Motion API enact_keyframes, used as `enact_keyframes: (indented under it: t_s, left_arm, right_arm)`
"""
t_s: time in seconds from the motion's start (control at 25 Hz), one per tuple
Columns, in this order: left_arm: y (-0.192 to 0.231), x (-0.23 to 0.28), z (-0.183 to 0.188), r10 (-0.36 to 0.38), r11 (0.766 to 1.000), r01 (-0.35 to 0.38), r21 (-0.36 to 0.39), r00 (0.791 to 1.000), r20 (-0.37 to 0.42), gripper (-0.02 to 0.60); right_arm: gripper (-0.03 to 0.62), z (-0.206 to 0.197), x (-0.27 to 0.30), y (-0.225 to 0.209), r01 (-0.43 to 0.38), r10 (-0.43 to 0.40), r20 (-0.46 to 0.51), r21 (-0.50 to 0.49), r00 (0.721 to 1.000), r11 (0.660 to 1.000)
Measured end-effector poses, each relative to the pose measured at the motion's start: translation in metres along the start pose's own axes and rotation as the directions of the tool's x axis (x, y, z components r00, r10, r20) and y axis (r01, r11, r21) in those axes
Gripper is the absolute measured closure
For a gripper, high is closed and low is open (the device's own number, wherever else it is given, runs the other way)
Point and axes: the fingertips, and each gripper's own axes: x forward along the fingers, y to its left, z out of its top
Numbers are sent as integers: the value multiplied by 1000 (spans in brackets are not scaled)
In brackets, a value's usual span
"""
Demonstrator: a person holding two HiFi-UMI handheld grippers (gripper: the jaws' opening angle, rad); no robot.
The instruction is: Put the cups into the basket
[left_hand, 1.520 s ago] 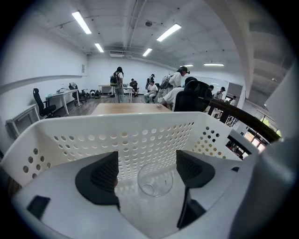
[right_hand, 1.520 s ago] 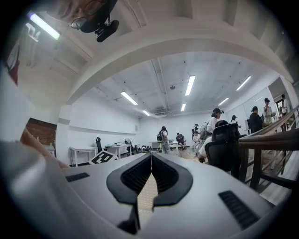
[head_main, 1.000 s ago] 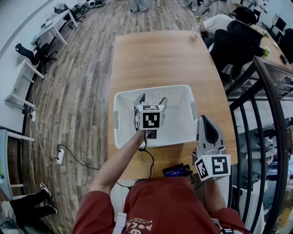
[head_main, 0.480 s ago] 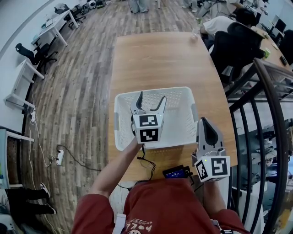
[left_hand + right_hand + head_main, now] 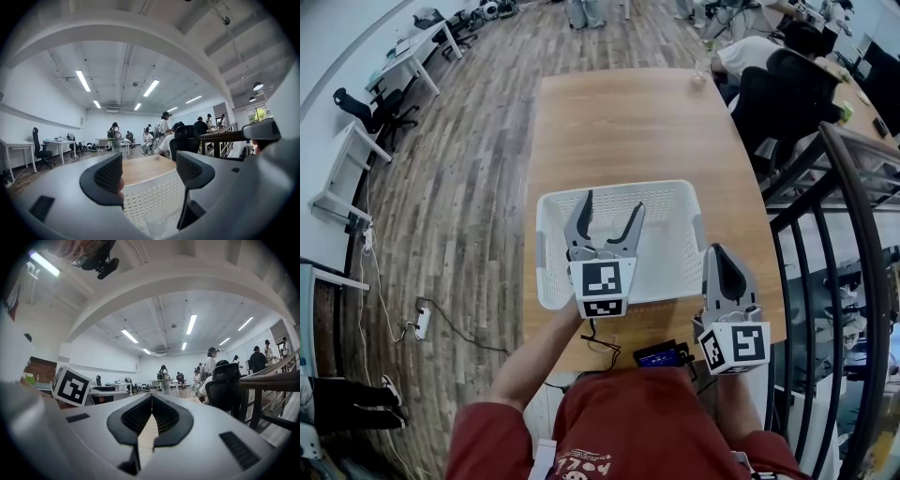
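Observation:
A white perforated basket (image 5: 670, 246) stands on the near half of the wooden table (image 5: 628, 122). My left gripper (image 5: 609, 208) hovers over the basket's near left part, jaws open and holding nothing. In the left gripper view the basket wall (image 5: 152, 194) fills the gap between the open jaws of my left gripper (image 5: 152, 171), and a clear cup (image 5: 156, 225) stands low inside the basket. In the head view I cannot make out the cup. My right gripper (image 5: 719, 253) rests just right of the basket, shut and empty; in the right gripper view, the jaws of my right gripper (image 5: 151, 414) meet.
A small clear object (image 5: 698, 75) stands at the table's far right edge. A black device with a blue screen (image 5: 661, 354) lies at the near edge. A dark metal railing (image 5: 848, 216) runs along the right. Seated people and a black chair (image 5: 769, 84) are beyond the far right corner.
My left gripper has drawn back toward me and tipped up out of the basket, so its open jaws now show from above. The right gripper has stayed put.

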Motion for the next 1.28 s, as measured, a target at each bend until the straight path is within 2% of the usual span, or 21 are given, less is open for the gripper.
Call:
enact_keyframes:
  t_s: [0.16,0.32,0.48,0.68,1.08,1.28]
  left_arm:
    - [7,-13,13,50,999,-50,-1,996,69,305]
    - [6,-31,29,61,998,-64,16,990,124,345]
    - [7,-46,34,54,998,-51,-24,989,134,362]
    - [18,-65,32,78,995,-70,-65,988,136,439]
    - [50,-107,30,170,983,-159,-93,977,131,540]
    - [52,-128,28,184,978,-169,-119,974,132,569]
  right_arm:
    - [583,2,0,1,5,-5,-5,7,1000,1000]
    - [583,1,0,0,4,-4,-4,3,1000,1000]
    - [583,-1,1,3,7,-7,-10,0,1000,1000]
    - [583,-1,1,4,11,-11,-14,9,1000,1000]
    - [583,-1,2,7,-9,9,-3,-7,1000,1000]
    - [583,-1,3,11,-18,18,-2,-11,1000,1000]
